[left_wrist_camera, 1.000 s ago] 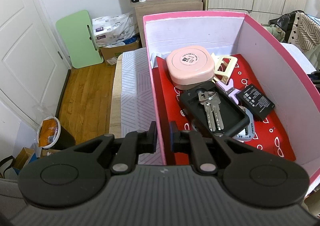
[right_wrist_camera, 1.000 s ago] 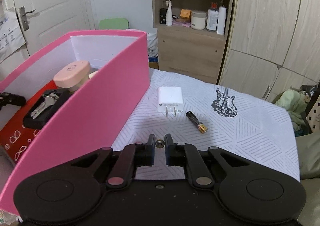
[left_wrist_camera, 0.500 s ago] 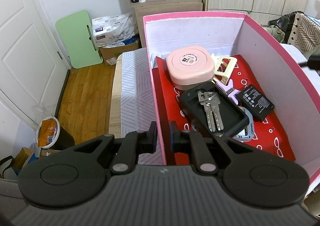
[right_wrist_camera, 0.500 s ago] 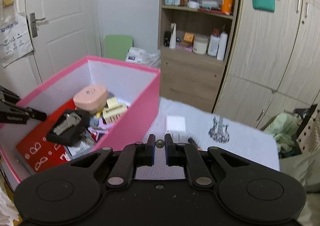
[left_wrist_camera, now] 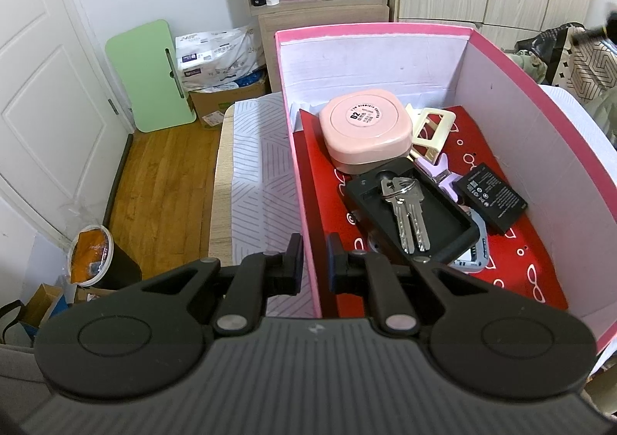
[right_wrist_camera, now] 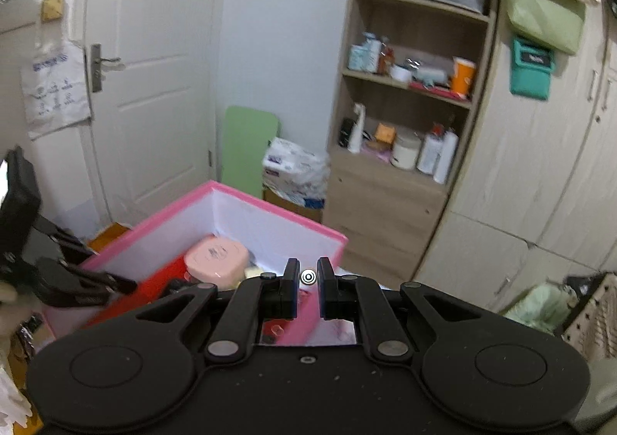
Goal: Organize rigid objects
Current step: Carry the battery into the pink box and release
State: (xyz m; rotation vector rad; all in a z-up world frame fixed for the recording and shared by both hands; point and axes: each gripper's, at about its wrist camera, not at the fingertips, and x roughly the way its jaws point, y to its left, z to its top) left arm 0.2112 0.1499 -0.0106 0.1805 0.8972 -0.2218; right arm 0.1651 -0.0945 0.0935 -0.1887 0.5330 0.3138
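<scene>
Right tool (right_wrist_camera: 308,277): mine, lifted since a second ago, now above the pink box (right_wrist_camera: 246,203); clenched on a small round metal-ended piece (right_wrist_camera: 308,276).
Left tool (left_wrist_camera: 311,259): unmoved, clamped on the box's near-left wall (left_wrist_camera: 306,211).
Box contents: pink case (left_wrist_camera: 364,128), label reads "02"; keys (left_wrist_camera: 407,211); battery pack (left_wrist_camera: 491,199), print illegible.

Even indoor light; sharp left view, motion-blurred right view, fisheye-bent edges.
</scene>
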